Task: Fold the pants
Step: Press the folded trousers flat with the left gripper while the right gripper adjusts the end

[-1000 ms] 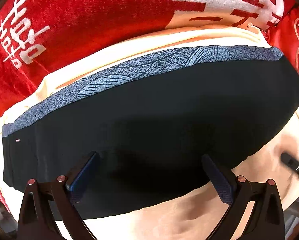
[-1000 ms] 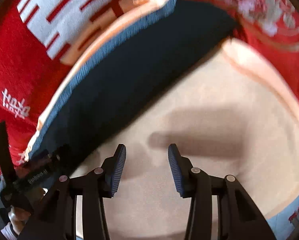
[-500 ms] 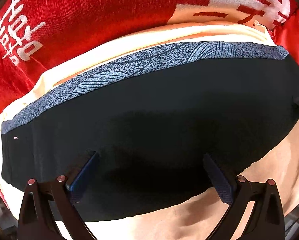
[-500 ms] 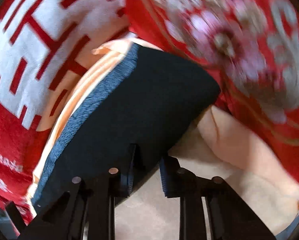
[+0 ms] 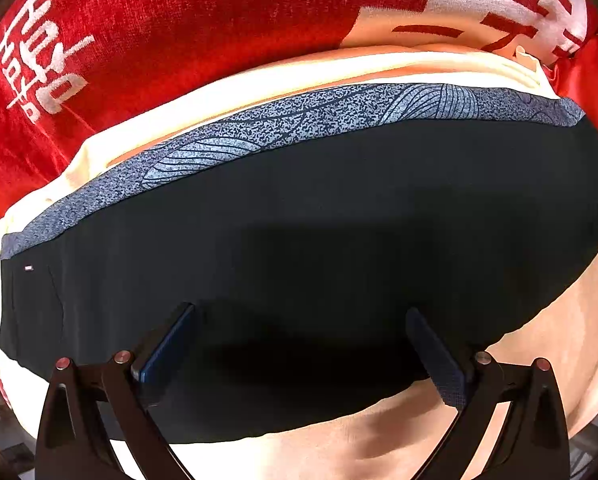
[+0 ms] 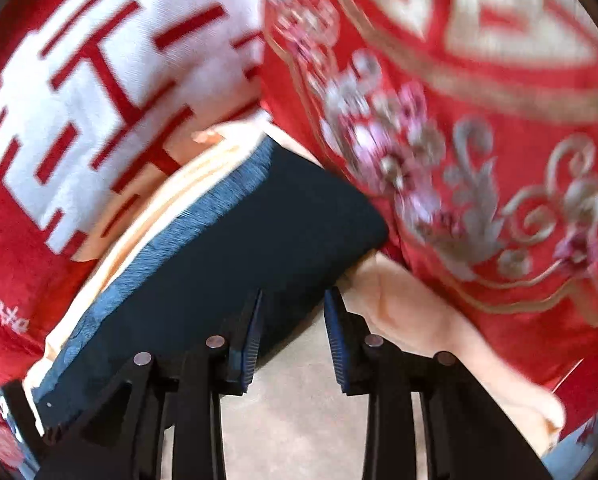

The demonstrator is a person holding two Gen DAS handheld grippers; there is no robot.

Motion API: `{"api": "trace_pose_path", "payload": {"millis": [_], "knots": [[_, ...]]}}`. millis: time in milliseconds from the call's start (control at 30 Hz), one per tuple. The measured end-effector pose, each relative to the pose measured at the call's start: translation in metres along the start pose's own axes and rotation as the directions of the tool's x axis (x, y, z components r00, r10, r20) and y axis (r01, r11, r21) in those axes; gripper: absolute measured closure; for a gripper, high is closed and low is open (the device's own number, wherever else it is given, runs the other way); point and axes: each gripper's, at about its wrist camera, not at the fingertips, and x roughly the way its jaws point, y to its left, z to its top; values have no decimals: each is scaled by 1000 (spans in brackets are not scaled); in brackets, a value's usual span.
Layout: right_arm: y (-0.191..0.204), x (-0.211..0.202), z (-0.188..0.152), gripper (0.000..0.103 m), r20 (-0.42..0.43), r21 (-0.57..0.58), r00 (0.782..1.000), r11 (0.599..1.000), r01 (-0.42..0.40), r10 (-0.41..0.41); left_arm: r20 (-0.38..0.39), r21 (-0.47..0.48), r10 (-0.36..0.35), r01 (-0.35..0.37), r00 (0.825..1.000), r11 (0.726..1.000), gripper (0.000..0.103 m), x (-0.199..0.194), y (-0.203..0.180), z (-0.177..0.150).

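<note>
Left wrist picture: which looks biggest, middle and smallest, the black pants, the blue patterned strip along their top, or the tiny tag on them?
1. black pants, filling most of the view
2. blue patterned strip
3. tiny tag, only a speck

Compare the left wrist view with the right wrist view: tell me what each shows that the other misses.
Only the left wrist view shows the whole length of the pants, a small tag near one end, and the left gripper open wide over the dark fabric. Only the right wrist view shows the floral red cloth and the right gripper open at the pants' end. Both show the patterned blue band, the cream cloth underneath and the red-and-white blanket.
</note>
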Motion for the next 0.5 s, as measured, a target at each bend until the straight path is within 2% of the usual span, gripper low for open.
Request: {"api": "trace_pose_path", "payload": {"millis": [100,233,333,500], "knots": [[8,6,-1,69,-29,-32,999,999,-34,33,-3,-6,-3,3,1000,1000,0,2,1,1],[11,30,-17,69,-119,-28,993,999,-21,17,-9,-3,-11,11,1000,1000,0,3,2,2],[11,27,-28,69,-131,4,991,999,-39,39,-12,-1,-14,14,1000,1000,0,3,4,4],[1,15,-41,61,-154,11,986,998,-64,65,-31,6,-4,4,999,1000,0,5,4,14]]}}
